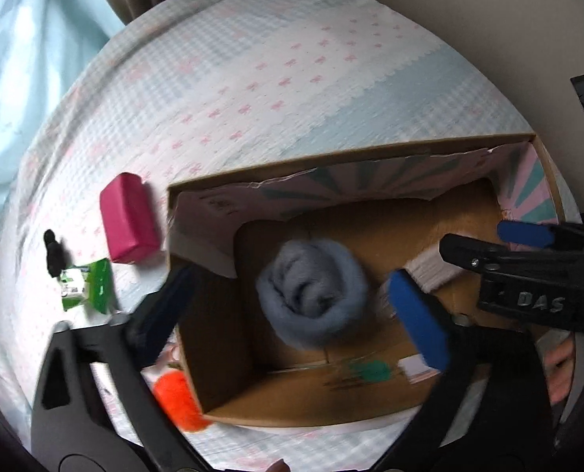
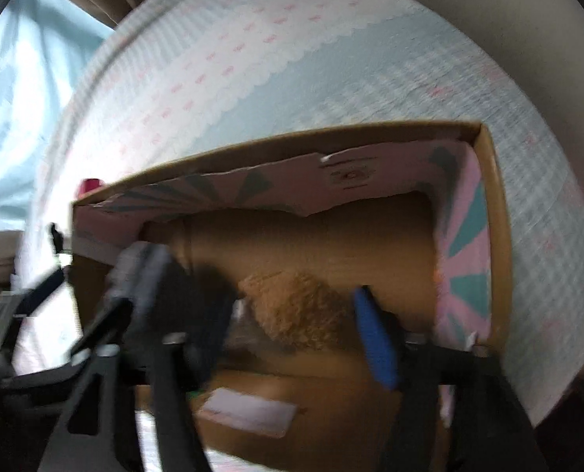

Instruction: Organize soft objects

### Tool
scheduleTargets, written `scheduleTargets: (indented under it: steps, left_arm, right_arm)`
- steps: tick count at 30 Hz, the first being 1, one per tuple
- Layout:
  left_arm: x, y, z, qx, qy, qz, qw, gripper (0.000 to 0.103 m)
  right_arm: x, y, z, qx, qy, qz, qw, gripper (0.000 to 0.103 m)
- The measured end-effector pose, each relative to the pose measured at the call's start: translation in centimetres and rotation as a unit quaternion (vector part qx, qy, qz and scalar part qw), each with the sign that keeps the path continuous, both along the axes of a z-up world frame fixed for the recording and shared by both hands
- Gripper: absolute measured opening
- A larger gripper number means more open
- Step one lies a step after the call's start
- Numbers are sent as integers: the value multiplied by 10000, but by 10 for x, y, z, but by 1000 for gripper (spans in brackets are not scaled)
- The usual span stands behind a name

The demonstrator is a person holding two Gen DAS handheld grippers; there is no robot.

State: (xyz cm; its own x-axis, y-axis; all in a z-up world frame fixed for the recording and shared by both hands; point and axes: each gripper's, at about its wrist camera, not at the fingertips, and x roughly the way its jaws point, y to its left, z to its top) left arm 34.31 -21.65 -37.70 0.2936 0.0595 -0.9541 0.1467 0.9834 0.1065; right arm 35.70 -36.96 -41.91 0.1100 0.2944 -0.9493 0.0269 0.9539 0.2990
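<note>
An open cardboard box [image 1: 197, 362] sits on the bed. A rolled grey-blue fleece [image 1: 313, 297] lies inside it, between the wide-apart fingers of my left gripper [image 1: 292, 303], which is open above it. My right gripper [image 2: 292, 326] is open over the box [image 2: 492, 204]; a tan fuzzy soft object [image 2: 303, 310] lies between its fingers, apart from both. The right gripper also shows in the left wrist view [image 1: 524, 247] at the right. An orange fluffy ball [image 1: 176, 401] lies outside the box's near left corner.
On the checked bedspread [image 1: 252, 78] left of the box lie a magenta block [image 1: 129, 224], a green-and-white packet [image 1: 85, 285] and a small black object [image 1: 54, 253]. A curtain [image 1: 21, 78] hangs behind the bed. A white label [image 2: 248, 409] lies on the box floor.
</note>
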Motion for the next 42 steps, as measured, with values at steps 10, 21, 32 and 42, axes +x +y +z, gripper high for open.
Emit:
scheduleTargets:
  steps: [10, 21, 32, 42]
  left_arm:
    - [-9, 17, 13, -84, -10, 160, 9998, 103]
    - [-40, 21, 79, -136, -494, 203, 9985, 103]
    - [-108, 64, 181, -626, -1278, 348, 9892, 103]
    - [-193, 135, 257, -834, -2090, 474, 9732, 103]
  right_arm:
    - [-8, 10, 16, 38, -255, 145, 9996, 100]
    - [-24, 18, 87, -74, -523, -30, 9986, 100]
    - [-92, 37, 208, -428, -1685, 16, 9848, 100]
    - [-182, 92, 298, -844, -2846, 50, 9549, 100]
